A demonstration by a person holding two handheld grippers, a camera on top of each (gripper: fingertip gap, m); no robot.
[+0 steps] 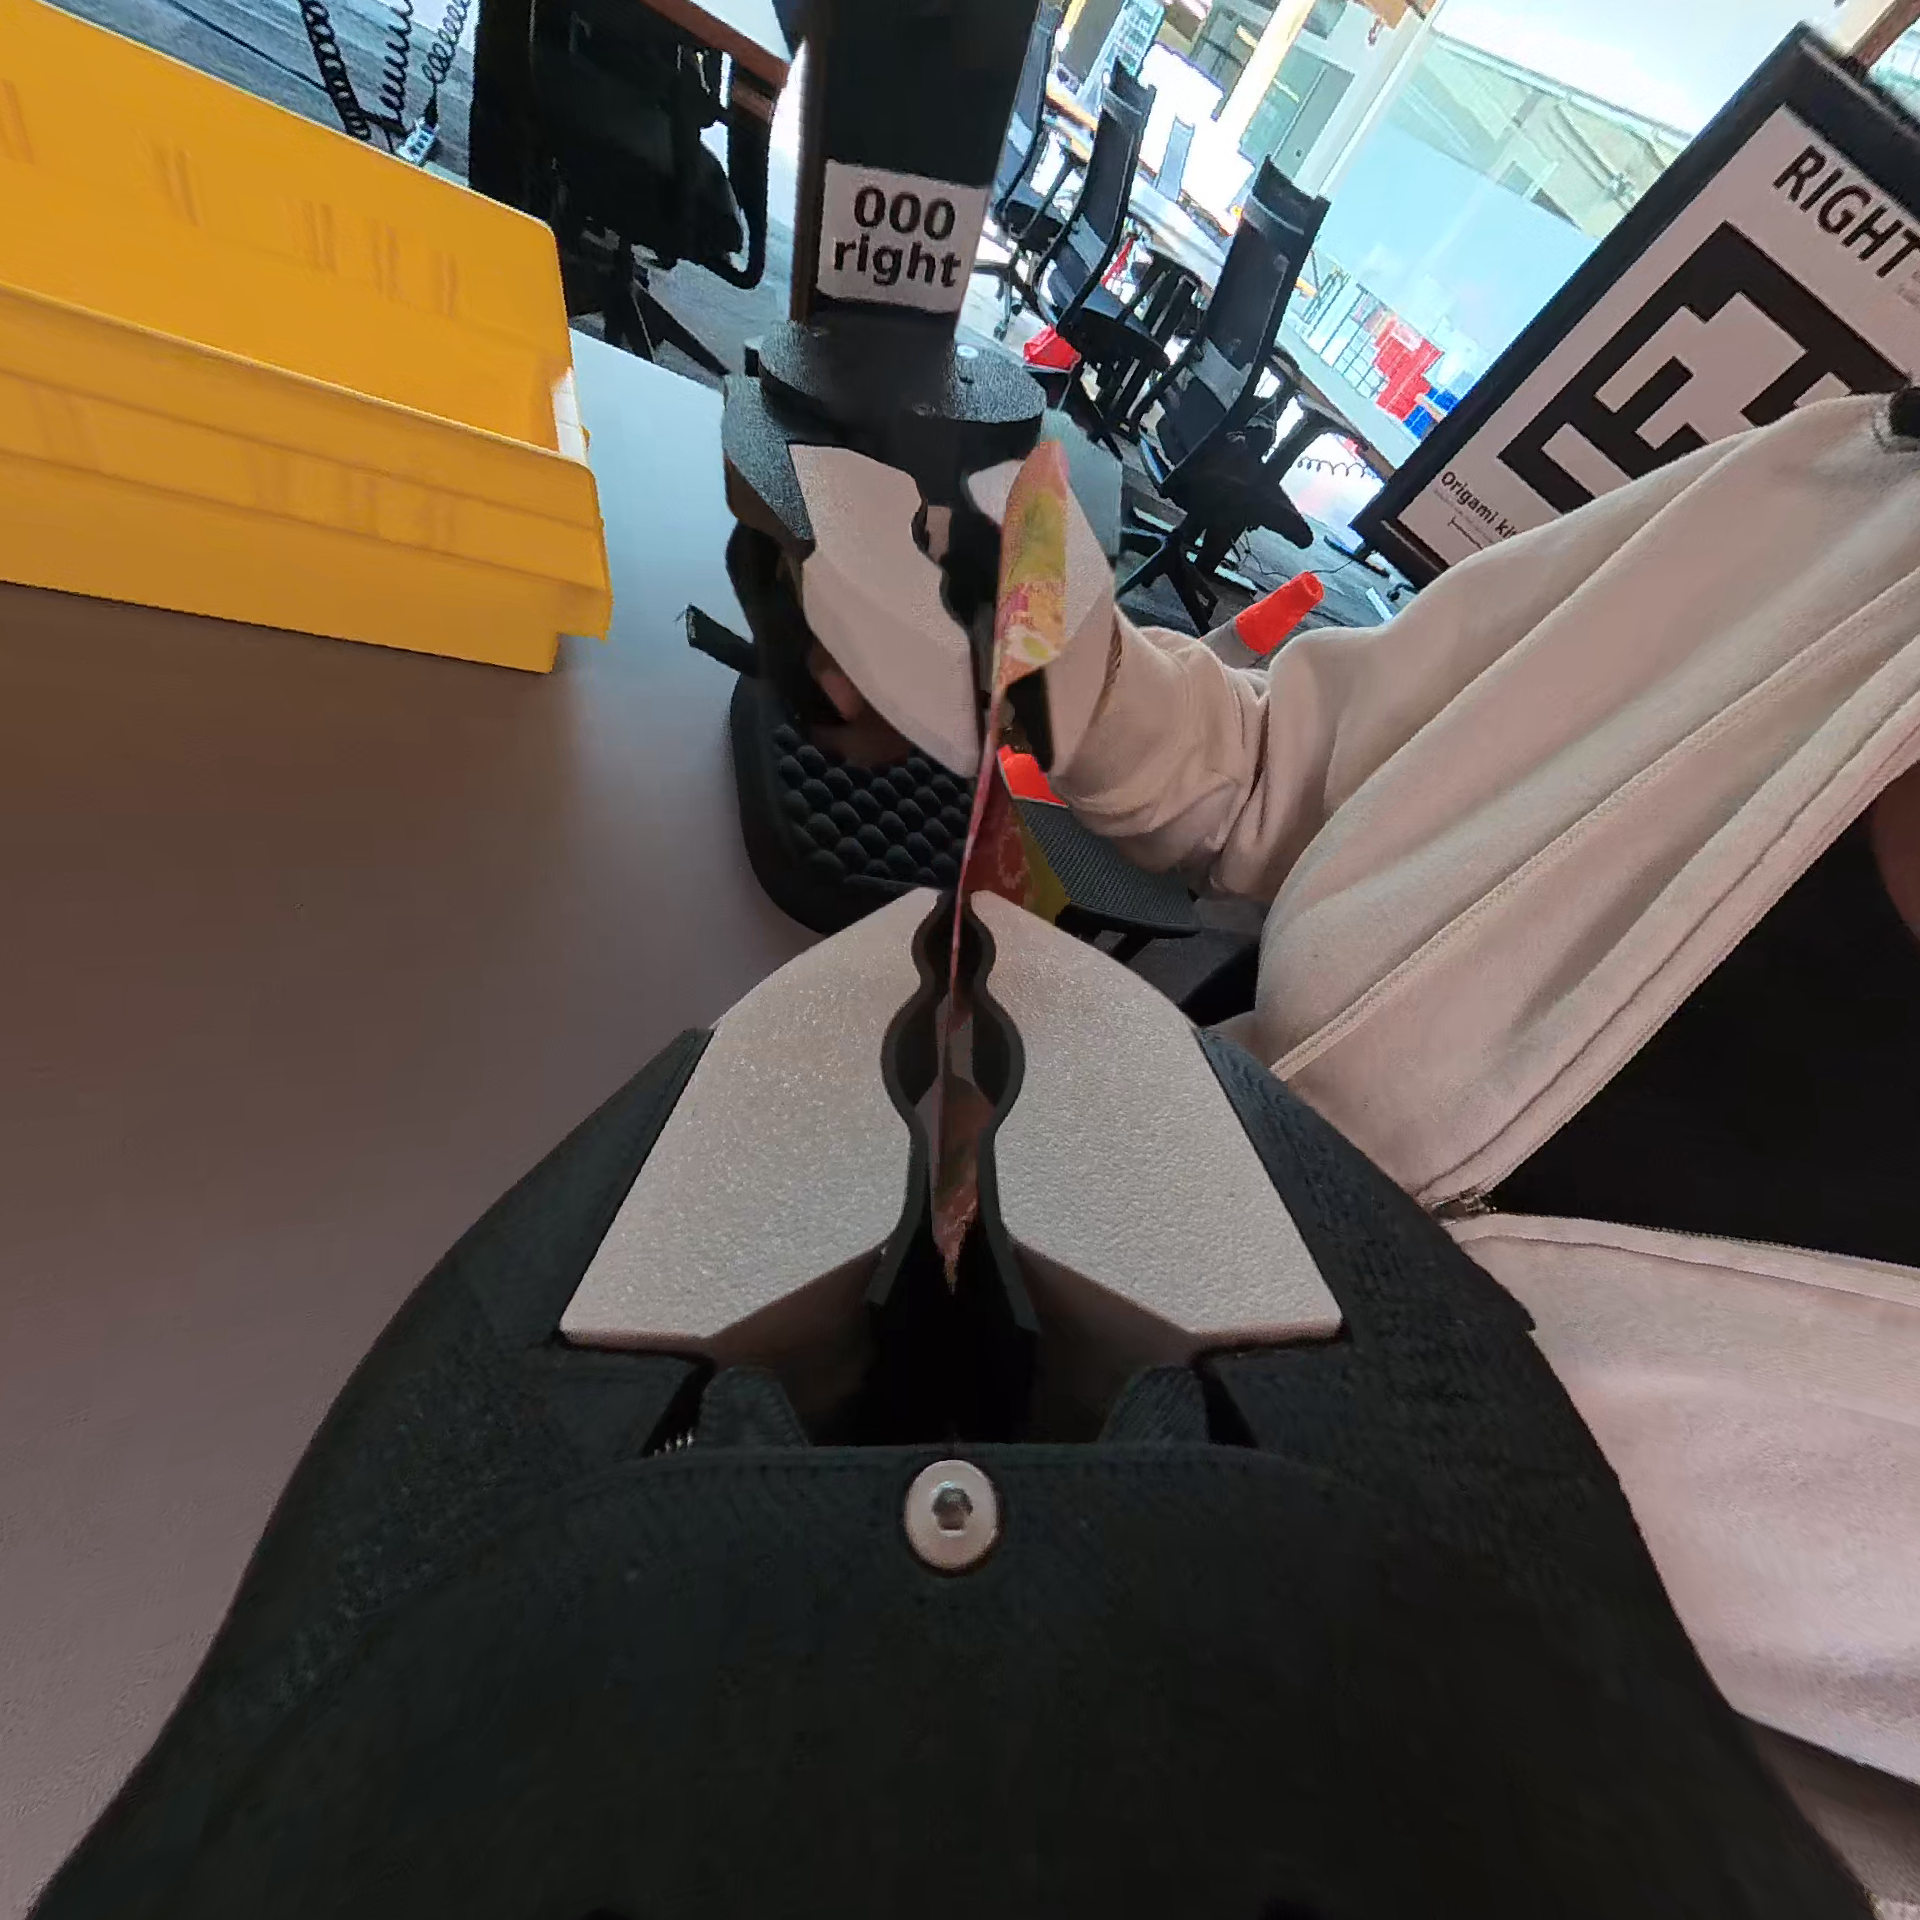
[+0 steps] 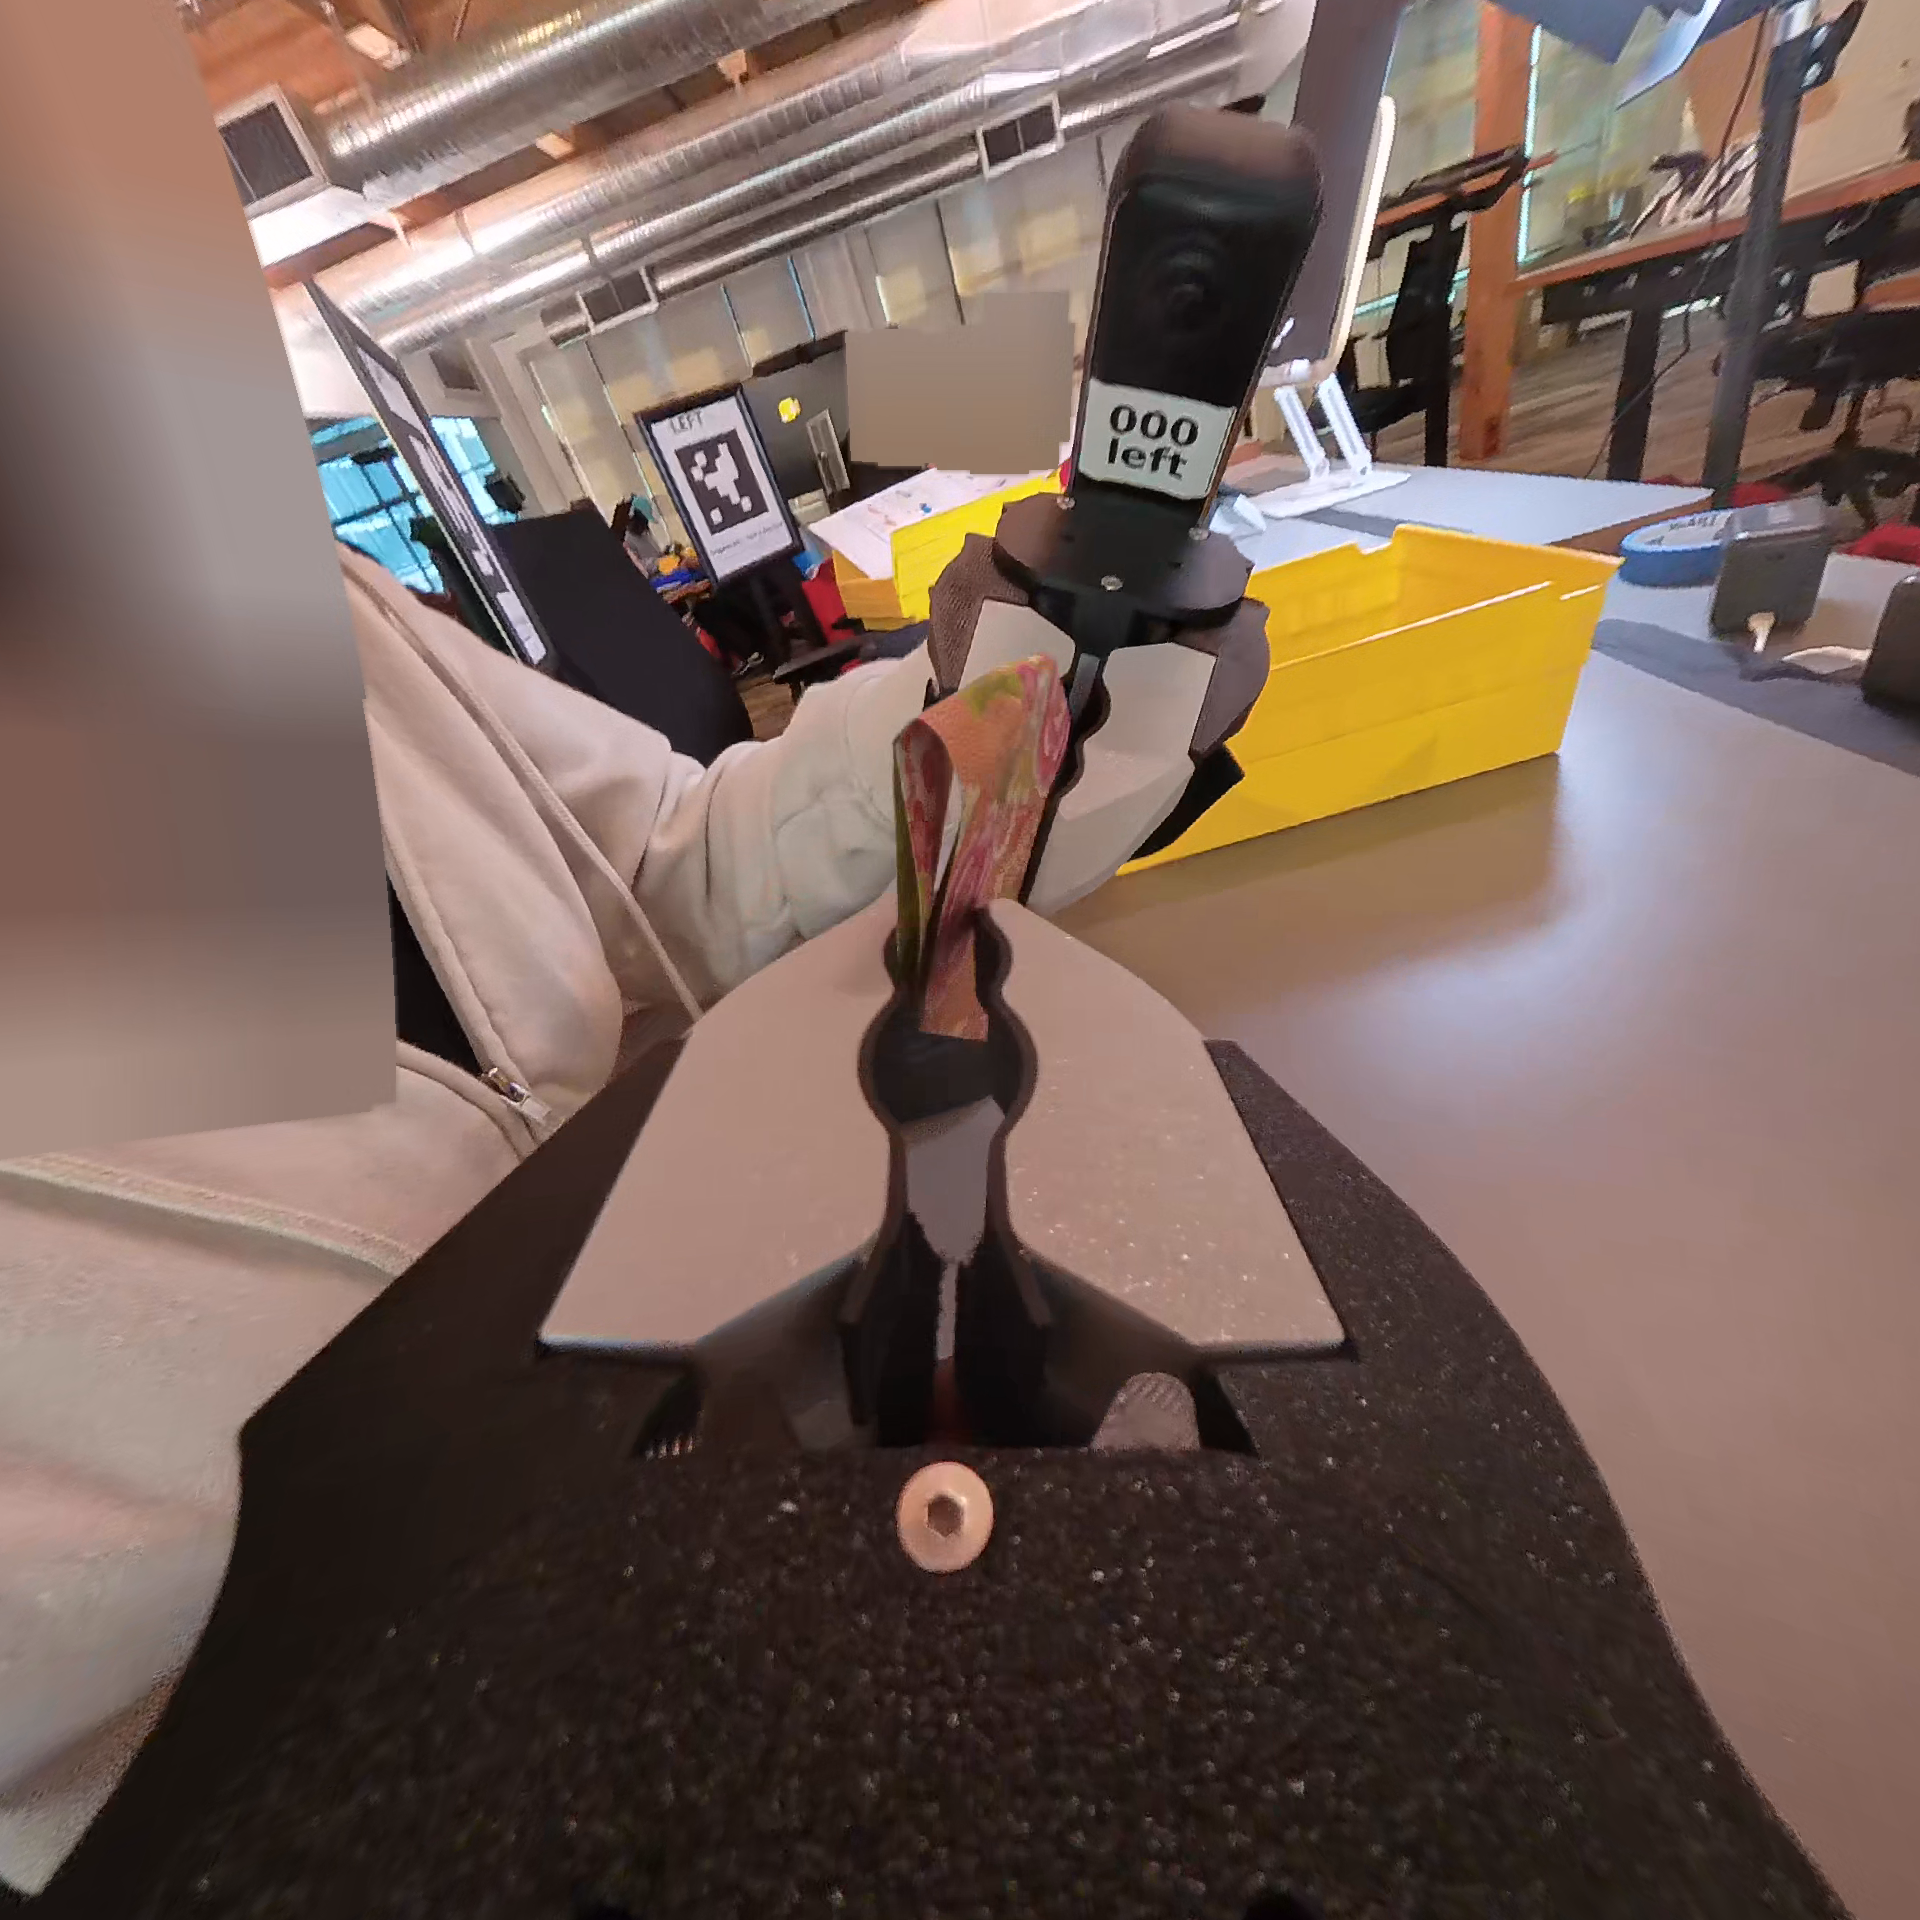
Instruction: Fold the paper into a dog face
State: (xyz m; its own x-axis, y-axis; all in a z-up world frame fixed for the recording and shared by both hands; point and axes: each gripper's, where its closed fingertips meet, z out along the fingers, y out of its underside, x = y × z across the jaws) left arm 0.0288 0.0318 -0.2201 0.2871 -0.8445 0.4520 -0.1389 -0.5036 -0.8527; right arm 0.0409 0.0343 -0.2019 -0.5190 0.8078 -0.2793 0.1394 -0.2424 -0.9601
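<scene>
Left gripper (image 1: 961,935) has its textured grey fingers (image 1: 810,1122) pinching the paper (image 1: 1023,582), a thin floral sheet in pink, red and green, seen edge-on and running straight ahead. Over to the right gripper (image 2: 951,925): fingers clamped on the same folded strip, which loops over above the tips. Stacked glossy yellow bins (image 1: 281,395) sit left of the left fingers on the smooth brown table (image 1: 312,935); a cream sleeve (image 1: 1455,727) sits right.

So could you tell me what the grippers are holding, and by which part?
Both pinch the folded paper, held off the table: left gripper on one end, right gripper on the opposite end.
</scene>
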